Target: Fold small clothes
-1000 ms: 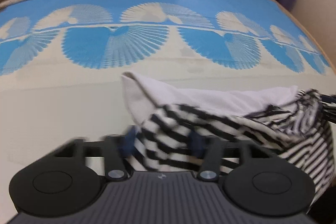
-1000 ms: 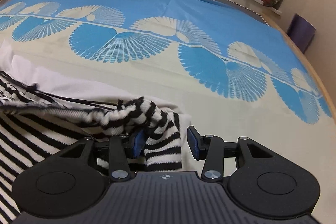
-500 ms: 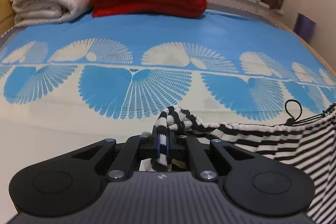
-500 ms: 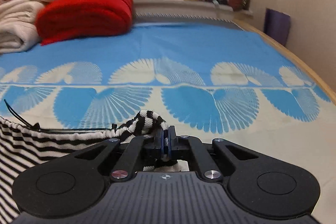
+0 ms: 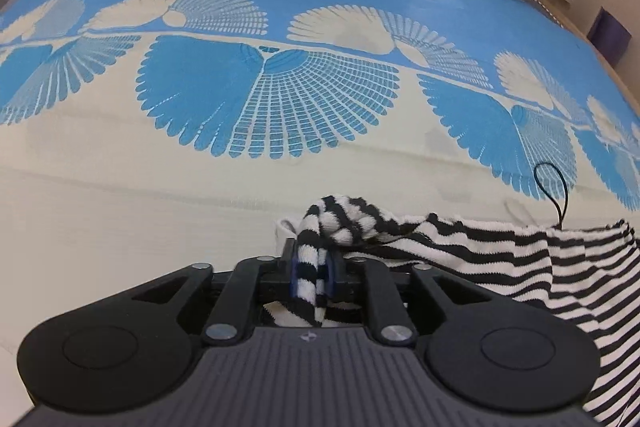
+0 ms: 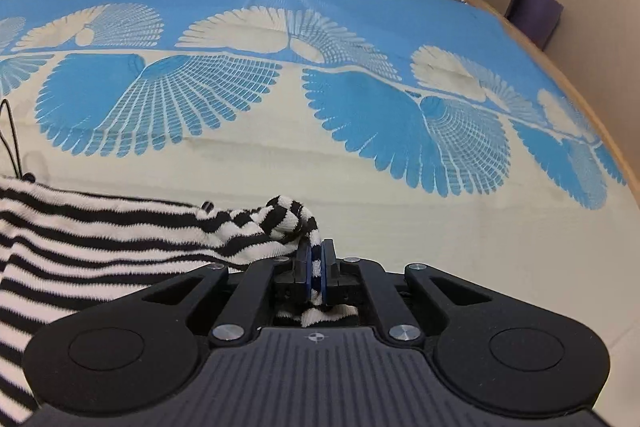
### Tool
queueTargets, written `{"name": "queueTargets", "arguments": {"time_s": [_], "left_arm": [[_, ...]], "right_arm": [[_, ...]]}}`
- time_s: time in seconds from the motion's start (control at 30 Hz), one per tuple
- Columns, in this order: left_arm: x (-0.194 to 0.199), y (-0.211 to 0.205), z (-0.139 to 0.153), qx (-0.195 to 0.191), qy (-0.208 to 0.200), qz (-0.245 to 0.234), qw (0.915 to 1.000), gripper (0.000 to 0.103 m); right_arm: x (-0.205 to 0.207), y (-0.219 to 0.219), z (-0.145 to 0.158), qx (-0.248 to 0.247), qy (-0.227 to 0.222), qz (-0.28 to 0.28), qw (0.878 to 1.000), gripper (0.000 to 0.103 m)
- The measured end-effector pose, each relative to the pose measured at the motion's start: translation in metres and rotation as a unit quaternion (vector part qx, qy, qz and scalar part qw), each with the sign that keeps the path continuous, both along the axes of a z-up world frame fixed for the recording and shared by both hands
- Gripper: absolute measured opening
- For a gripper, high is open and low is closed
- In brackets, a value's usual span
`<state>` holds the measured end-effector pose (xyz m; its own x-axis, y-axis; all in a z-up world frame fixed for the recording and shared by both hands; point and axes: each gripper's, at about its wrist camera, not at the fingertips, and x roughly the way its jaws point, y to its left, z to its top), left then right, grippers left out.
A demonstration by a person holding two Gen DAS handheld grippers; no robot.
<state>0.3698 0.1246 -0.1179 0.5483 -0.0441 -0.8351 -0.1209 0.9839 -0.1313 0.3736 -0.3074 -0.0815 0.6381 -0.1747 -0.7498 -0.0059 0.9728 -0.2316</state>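
- The left hand-held gripper (image 5: 311, 277) pinches a bunched corner of a black-and-white striped garment (image 5: 500, 259), its jaws closed tight on the knit.
- The right hand-held gripper (image 6: 316, 273) clamps the opposite corner of the same garment, seen from the right wrist camera (image 6: 100, 239), its jaws likewise closed on cloth.
- The garment's top edge stretches between the two grips, low over the cream part of the blue fan-patterned bed cover (image 5: 260, 99); a thin black cord loop (image 5: 554, 187) stands up from that edge.
- Whether the lower part rests on the bed or hangs free cannot be told from these views.
- The step in hand appears to be spreading the piece by its corners before a fold.
- Next, by this reading, both grips should travel together, keeping the edge taut and level, to lay the garment flat or carry the edge over; uneven pull would skew the fold.
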Motion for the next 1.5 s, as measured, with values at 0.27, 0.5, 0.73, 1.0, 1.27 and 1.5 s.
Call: {"name": "queueTargets", "arguments": {"time_s": [0.27, 0.5, 0.73, 1.0, 1.27, 1.5], "left_arm": [[-0.017, 0.017, 0.024, -0.054, 0.02, 0.012, 0.9982, 0.046], [-0.078, 0.041, 0.076, -0.087, 0.014, 0.002, 0.9961, 0.051], [-0.154, 0.072, 0.062, -0.128, 0.057, 0.036, 0.9895, 0.05], [-0.161, 0.078, 0.04, -0.142, 0.111, 0.034, 0.983, 0.049], [-0.152, 0.052, 0.015, -0.1, 0.172, -0.03, 0.9795, 0.036], [-0.171, 0.078, 0.054, -0.129, 0.056, -0.015, 0.9899, 0.003]], "right_arm": [[-0.006, -0.004, 0.018, 0.043, 0.011, -0.004, 0.999, 0.015], [-0.071, -0.056, 0.082, 0.195, 0.007, -0.005, 0.981, 0.035], [-0.15, -0.103, 0.062, 0.274, 0.083, -0.044, 0.957, 0.045], [-0.169, -0.113, 0.027, 0.243, 0.17, -0.042, 0.954, 0.045], [-0.17, -0.114, 0.024, 0.239, 0.173, -0.008, 0.955, 0.028], [-0.193, -0.159, 0.069, 0.359, 0.035, -0.013, 0.933, 0.007]]}}
